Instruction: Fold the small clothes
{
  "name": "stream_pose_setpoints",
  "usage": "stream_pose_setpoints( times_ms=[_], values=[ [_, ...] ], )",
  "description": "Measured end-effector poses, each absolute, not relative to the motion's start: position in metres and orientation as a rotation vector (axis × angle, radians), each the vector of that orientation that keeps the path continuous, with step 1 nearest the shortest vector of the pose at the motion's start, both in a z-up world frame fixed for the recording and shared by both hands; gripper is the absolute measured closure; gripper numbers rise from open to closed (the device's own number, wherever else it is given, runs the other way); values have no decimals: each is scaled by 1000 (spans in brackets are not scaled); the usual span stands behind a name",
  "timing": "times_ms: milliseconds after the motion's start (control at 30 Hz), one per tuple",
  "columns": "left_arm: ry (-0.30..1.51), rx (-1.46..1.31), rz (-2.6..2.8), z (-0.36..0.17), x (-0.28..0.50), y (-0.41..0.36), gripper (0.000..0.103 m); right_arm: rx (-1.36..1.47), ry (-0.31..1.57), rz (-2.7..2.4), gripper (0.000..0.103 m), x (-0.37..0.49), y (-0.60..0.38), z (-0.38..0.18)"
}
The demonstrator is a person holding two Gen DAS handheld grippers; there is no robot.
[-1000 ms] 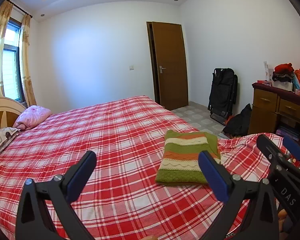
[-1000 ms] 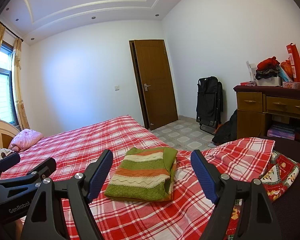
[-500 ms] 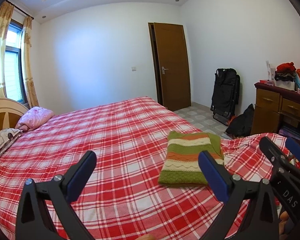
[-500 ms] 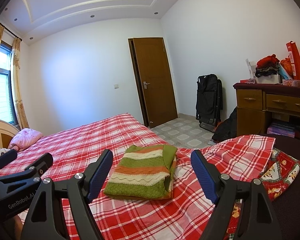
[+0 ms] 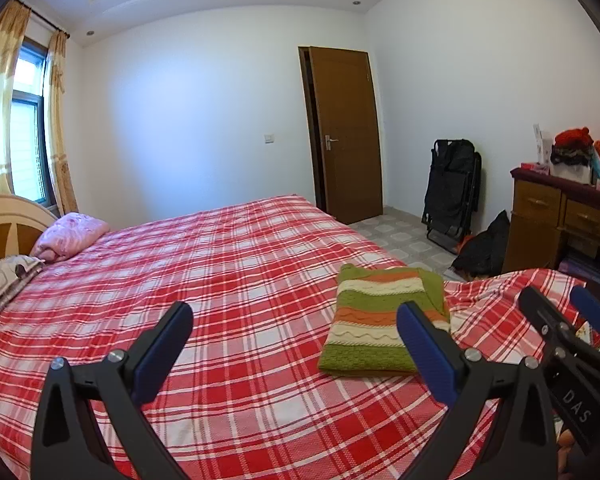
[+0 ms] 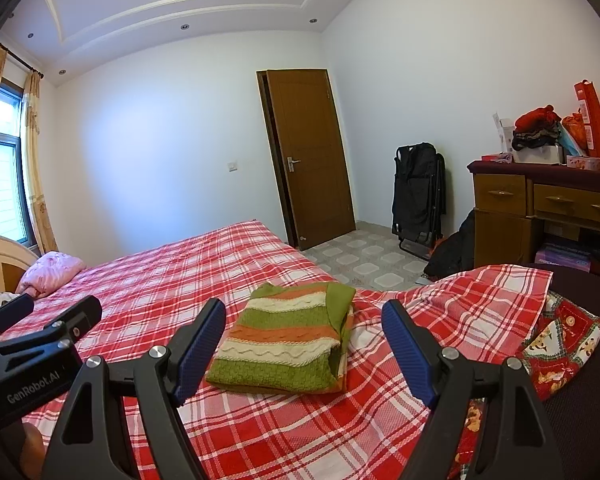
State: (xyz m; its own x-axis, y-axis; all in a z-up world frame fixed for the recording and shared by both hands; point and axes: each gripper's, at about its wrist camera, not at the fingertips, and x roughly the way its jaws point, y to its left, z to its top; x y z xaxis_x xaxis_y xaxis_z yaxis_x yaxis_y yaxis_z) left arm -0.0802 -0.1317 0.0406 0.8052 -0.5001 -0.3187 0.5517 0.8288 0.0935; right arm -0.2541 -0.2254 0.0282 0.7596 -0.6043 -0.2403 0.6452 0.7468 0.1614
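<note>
A small knitted sweater (image 5: 374, 320) in green, cream and orange stripes lies folded into a neat rectangle on the red plaid bed (image 5: 236, 264). In the right wrist view the same sweater (image 6: 288, 348) sits just beyond and between the fingers of my right gripper (image 6: 304, 344), which stands open above the bed with nothing in it. My left gripper (image 5: 296, 340) is open too, empty, hovering to the left of the sweater. Each gripper shows at the edge of the other's view: the right gripper (image 5: 568, 312) and the left gripper (image 6: 56, 312).
A pink pillow (image 5: 70, 236) and a wooden headboard (image 5: 8, 228) are at the far left. A patterned quilt (image 6: 560, 344) bulges out at the bed's right corner. Beyond stand a wooden dresser (image 6: 540, 208) piled with things, a folded black chair (image 6: 418, 196), and a brown door (image 6: 312, 156).
The views shifted only slightly, tilting a little so the sweater sits a touch lower and further right in the frame. Both grippers stay open and the sweater has not moved on the bed.
</note>
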Motion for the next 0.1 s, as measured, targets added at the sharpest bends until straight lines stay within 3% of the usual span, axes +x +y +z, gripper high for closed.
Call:
stream_pose_setpoints(
  times_ms=[100],
  values=[
    [309,181,-563,40,-74,-129,0,248,182,-688,22,-254,-227,27]
  ],
)
